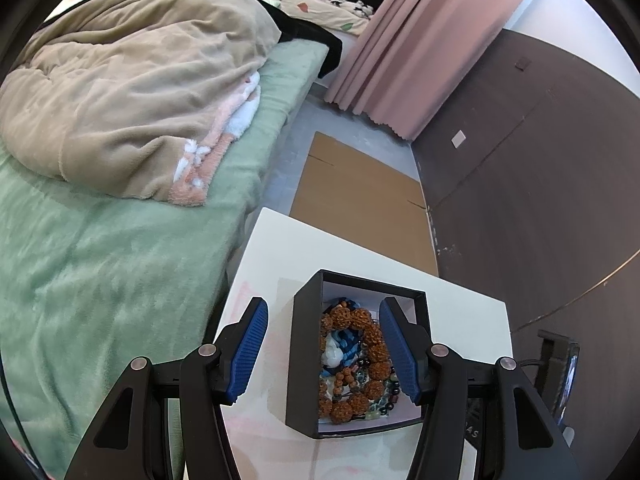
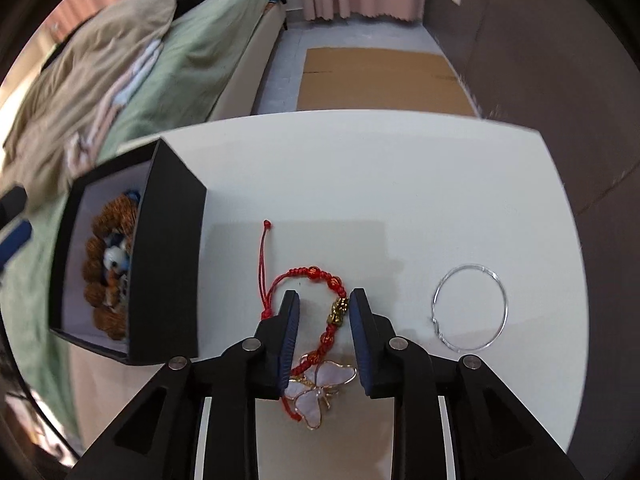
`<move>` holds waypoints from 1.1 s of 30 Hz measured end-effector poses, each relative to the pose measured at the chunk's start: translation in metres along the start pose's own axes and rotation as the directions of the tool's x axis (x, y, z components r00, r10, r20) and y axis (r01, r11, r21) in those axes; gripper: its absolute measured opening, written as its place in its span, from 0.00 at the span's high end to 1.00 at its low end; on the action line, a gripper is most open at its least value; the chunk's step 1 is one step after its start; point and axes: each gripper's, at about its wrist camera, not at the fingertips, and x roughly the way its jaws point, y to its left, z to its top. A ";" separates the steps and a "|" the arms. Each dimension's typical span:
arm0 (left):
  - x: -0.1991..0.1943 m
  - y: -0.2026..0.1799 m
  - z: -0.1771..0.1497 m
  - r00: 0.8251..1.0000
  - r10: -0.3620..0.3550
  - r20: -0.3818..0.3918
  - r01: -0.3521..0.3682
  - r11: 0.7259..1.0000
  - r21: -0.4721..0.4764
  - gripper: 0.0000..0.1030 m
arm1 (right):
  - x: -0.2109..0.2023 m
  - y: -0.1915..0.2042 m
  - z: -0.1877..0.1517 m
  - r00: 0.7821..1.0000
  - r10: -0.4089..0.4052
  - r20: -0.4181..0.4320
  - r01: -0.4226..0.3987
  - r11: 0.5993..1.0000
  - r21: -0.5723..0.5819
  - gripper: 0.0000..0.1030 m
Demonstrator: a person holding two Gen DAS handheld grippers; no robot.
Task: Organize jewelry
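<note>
A black open box (image 1: 304,360) on the white table (image 1: 460,320) holds brown bead bracelets (image 1: 368,364) and other jewelry. My left gripper (image 1: 324,312) is open, its fingers either side of the box's left wall. In the right wrist view the box (image 2: 168,252) stands at the left. A red cord bracelet (image 2: 320,304) with a gold charm and a butterfly pendant (image 2: 316,396) lie on the table (image 2: 360,180). My right gripper (image 2: 324,300) is open, its fingers straddling the red bracelet. A thin silver bangle (image 2: 470,308) lies to the right.
A bed (image 1: 100,260) with a green sheet and a beige blanket (image 1: 132,92) lies left of the table. Flat cardboard (image 1: 356,192) lies on the floor beyond the table. A dark wall panel (image 1: 540,180) and pink curtain (image 1: 420,40) stand at the right.
</note>
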 end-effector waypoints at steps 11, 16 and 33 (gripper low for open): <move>0.002 -0.024 -0.012 1.000 -0.015 -0.016 0.016 0.998 0.059 0.42 | -0.052 -0.059 -0.007 0.974 0.167 0.150 -0.193 0.965 0.176 0.93; 0.003 -0.046 -0.027 0.999 -0.027 -0.035 0.031 0.991 0.130 0.42 | -0.079 -0.080 -0.021 0.947 0.221 0.232 -0.273 0.936 0.223 0.93; 0.013 -0.132 -0.099 0.990 -0.072 -0.120 0.116 0.901 0.418 0.42 | -0.113 -0.139 -0.051 0.932 0.192 0.306 -0.289 0.905 0.312 0.93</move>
